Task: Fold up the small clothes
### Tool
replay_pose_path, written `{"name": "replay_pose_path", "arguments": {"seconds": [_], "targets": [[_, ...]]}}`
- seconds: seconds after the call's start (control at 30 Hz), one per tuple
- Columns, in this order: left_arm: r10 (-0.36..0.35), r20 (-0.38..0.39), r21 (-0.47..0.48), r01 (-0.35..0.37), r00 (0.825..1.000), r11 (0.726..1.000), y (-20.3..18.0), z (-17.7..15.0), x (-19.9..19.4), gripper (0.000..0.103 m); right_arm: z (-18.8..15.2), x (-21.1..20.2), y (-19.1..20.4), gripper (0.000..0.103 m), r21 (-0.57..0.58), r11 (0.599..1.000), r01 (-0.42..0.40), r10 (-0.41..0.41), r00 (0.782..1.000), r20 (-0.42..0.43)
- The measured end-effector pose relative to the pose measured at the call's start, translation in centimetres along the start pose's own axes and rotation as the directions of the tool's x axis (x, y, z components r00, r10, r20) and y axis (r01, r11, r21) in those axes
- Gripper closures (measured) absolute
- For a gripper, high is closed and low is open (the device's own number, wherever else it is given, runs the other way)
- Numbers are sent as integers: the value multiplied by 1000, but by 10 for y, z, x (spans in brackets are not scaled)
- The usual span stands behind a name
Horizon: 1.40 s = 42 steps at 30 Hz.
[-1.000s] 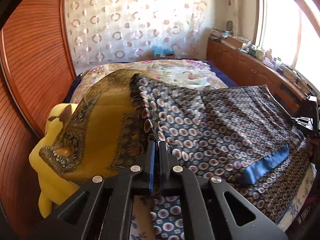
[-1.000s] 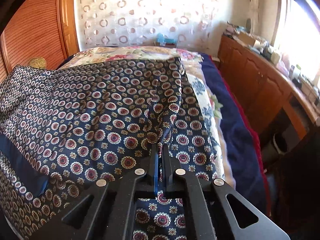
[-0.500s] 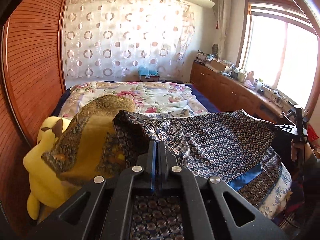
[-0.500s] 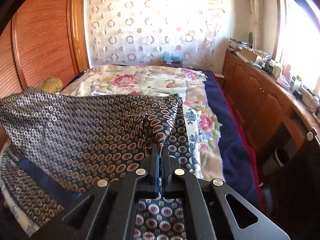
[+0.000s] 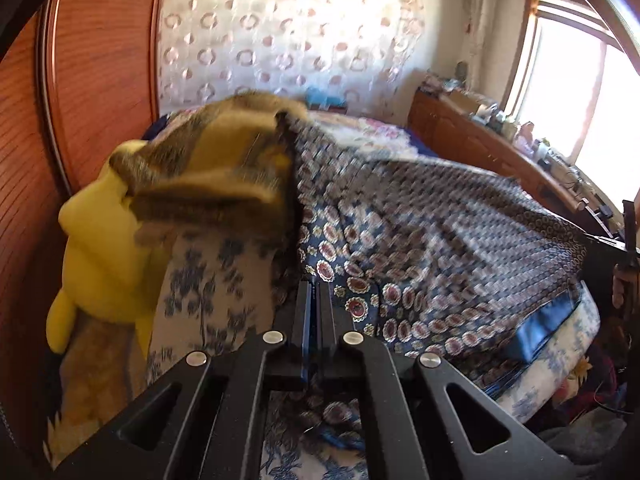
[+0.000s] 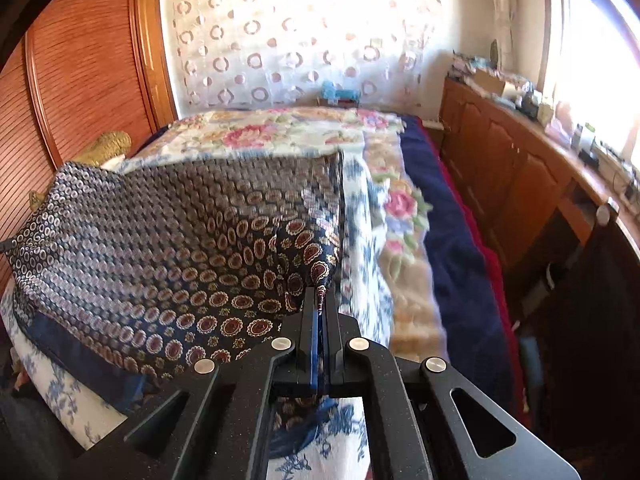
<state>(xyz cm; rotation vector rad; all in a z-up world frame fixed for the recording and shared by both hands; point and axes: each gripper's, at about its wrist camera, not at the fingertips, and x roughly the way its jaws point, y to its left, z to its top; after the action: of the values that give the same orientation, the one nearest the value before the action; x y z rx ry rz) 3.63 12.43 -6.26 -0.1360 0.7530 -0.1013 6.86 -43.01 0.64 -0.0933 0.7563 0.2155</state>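
A bed (image 6: 452, 248) fills the middle of the room. It is spread with a white sheet (image 6: 360, 216) printed in blue, a floral quilt (image 6: 288, 132) further back and a dark blue blanket (image 6: 460, 264) along its right side. A reddish slatted wooden wall (image 5: 100, 64) runs along the left. A sheer curtain (image 6: 296, 36) with ring patterns hangs behind the bed, and a low wooden cabinet (image 6: 516, 176) with a cluttered top stands under a bright window (image 5: 580, 88) on the right. A yellow plush toy (image 5: 100, 248) sits at the bed's left edge, partly under an ochre patterned cloth (image 5: 216, 168).

The navy scarf (image 6: 192, 248), dotted with red and gold medallions and edged by a plain blue band, is stretched over the near end of the bed. The left gripper (image 5: 314, 292) has its jaws clamped on the scarf's left corner. The right gripper (image 6: 320, 300) has its jaws pinched together on the right corner, so the cloth hangs taut between the two. Both views are blurred by motion.

No brand, label or legible writing can be made out.
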Motion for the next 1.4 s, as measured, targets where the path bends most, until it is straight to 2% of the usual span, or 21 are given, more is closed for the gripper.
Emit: {"name": "replay_pose_path", "arguments": {"seconds": [0.13, 0.27, 0.3, 0.33, 0.43, 0.53, 0.67, 0.77, 0.87, 1.07, 1.3, 1.4], "targets": [[31, -30, 3, -30, 999, 1000, 0, -4, 9, 100, 3, 18, 6, 102, 9, 1000, 4, -4, 1000, -18], [42, -36, 13, -42, 998, 999, 0, -10, 7, 97, 5, 8, 13, 90, 2, 1000, 16, -16, 1000, 16], [46, -33, 16, -45, 998, 999, -1, -10, 6, 87, 1, 2, 15, 81, -2, 1000, 25, -25, 999, 25], [49, -25, 20, -48, 998, 999, -2, -10, 5, 83, 1, -2, 18, 72, -7, 999, 35, -35, 999, 37], [46, -16, 28, -46, 999, 999, -1, -12, 0, 67, 2, -11, 28, 61, -16, 999, 31, -30, 997, 72], [48, -17, 45, -47, 999, 998, -4, -12, 0, 57, 3, -15, 43, 58, -31, 999, 7, -4, 996, 89], [45, -18, 62, -44, 999, 997, -9, -14, 3, 24, -4, -12, 67, 52, -63, 997, -52, 57, 995, 82], [38, -25, 61, -36, 999, 997, -12, -16, 6, 22, -13, -6, 83, 51, -86, 991, -101, 107, 993, 58], [40, -45, 62, -38, 998, 997, -14, -19, 12, 22, -18, 14, 96, 38, -112, 984, -139, 142, 990, 21], [50, -78, 53, -46, 996, 997, -12, -25, 22, 22, -22, 47, 117, 29, -131, 975, -180, 178, 984, -32], [50, -109, 37, -46, 993, 998, -7, -31, 31, 22, -27, 60, 135, 27, -154, 979, -132, 121, 989, -80], [51, -106, 37, -47, 993, 998, -7, -34, 32, 22, -28, 61, 144, 18, -164, 980, -113, 99, 991, -91]]}}
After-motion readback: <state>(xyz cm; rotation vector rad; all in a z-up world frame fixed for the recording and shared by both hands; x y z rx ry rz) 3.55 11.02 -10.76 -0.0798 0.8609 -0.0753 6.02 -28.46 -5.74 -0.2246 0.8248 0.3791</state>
